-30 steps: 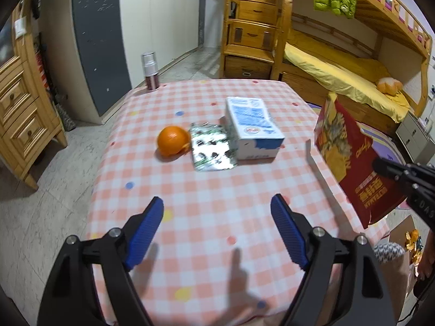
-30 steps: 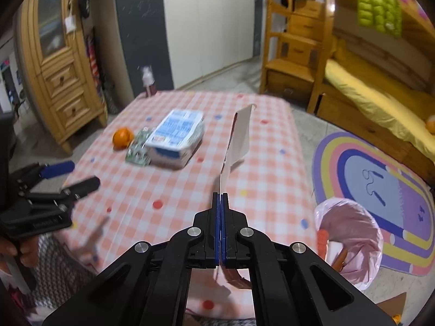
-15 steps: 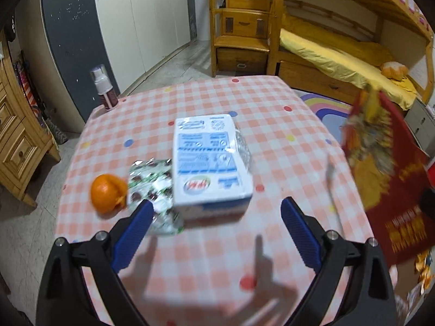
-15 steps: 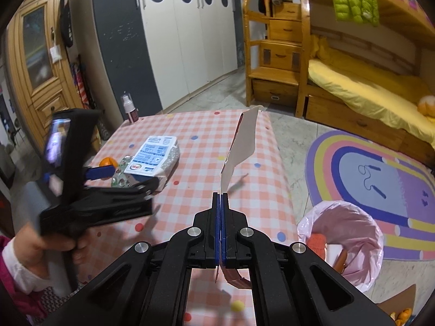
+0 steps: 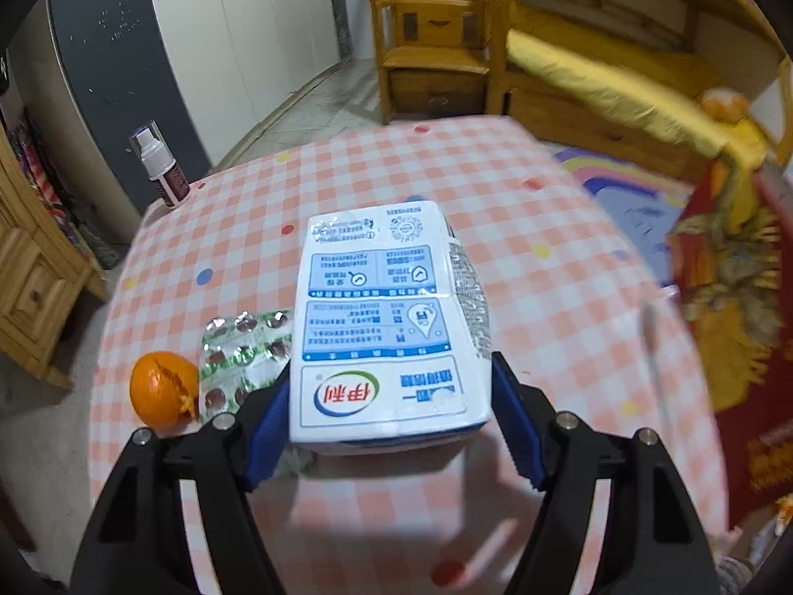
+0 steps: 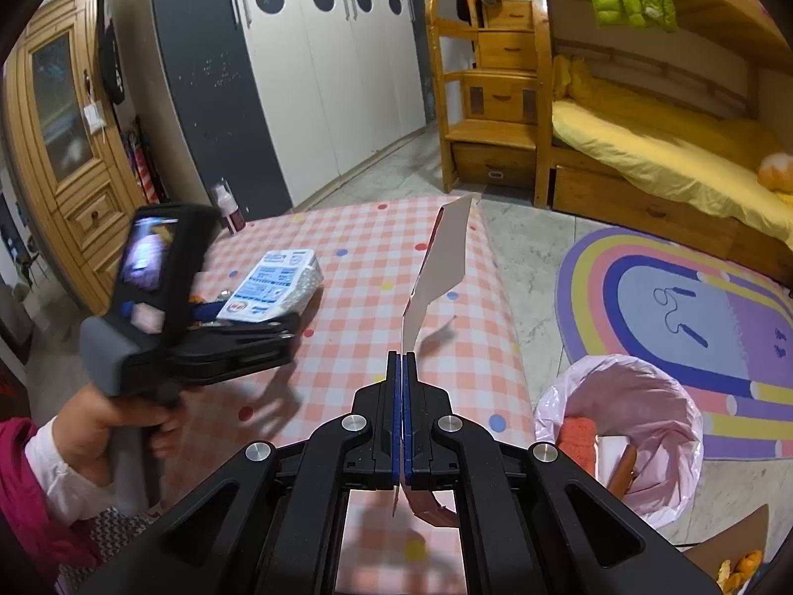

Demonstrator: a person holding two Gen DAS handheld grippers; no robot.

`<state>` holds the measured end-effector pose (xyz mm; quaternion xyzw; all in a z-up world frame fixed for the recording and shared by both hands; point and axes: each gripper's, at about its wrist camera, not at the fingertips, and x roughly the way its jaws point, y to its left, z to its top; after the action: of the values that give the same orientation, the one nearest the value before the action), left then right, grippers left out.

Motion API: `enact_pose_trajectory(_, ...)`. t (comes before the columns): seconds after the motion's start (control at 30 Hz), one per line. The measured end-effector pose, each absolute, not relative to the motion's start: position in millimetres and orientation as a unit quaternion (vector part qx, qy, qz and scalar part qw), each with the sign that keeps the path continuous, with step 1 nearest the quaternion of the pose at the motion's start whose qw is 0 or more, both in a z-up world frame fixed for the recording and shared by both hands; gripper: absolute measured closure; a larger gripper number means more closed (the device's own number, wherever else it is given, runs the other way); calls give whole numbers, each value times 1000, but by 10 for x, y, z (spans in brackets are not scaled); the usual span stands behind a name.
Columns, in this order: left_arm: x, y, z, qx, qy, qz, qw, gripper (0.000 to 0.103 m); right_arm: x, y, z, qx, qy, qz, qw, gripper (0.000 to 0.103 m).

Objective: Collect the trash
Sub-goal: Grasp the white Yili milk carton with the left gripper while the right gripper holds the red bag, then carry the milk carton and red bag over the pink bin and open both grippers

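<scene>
Here the left gripper [image 5: 391, 411] straddles the near end of the milk carton [image 5: 386, 327] on the checked worktop [image 5: 495, 198], blue pads at its sides, grip uncertain; the right gripper [image 6: 402, 416] is clamped on a red snack bag [image 6: 436, 272], beside the pink-lined bin [image 6: 644, 411].

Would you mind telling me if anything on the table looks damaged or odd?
Yes: the orange, left of the pill pack, has a split in its peel. The milk carton lies flat on its side.
</scene>
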<state>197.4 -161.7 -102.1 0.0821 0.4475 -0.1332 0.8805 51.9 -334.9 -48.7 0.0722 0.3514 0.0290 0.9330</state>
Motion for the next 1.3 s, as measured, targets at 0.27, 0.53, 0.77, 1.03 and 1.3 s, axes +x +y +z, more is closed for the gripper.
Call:
enact_pose_trajectory(0.27, 1333, -1519, -576, 25, 406, -219, 887, 33, 318, -3510, -440, 85, 337, 12, 938, 103)
enact_pose_trajectory(0.53, 972, -2156, -439, 57, 386, -301, 870, 33, -23, -4064, -484, 122, 327, -56, 935, 103)
enact_pose_trajectory(0.77, 886, -3024, -604, 93, 400, -368, 834, 32, -243, -4594, -720, 144, 340, -124, 921, 103)
enact_pose_trajectory(1.03, 1061, -3805, -914, 112, 421, -409, 802, 32, -164, -5132, -1038, 186, 343, -151, 908, 103)
enact_pose_trajectory(1.3, 1256, -4319, -1045, 115, 418, -432, 791, 29, 24, -5534, -1207, 220, 322, -163, 906, 100)
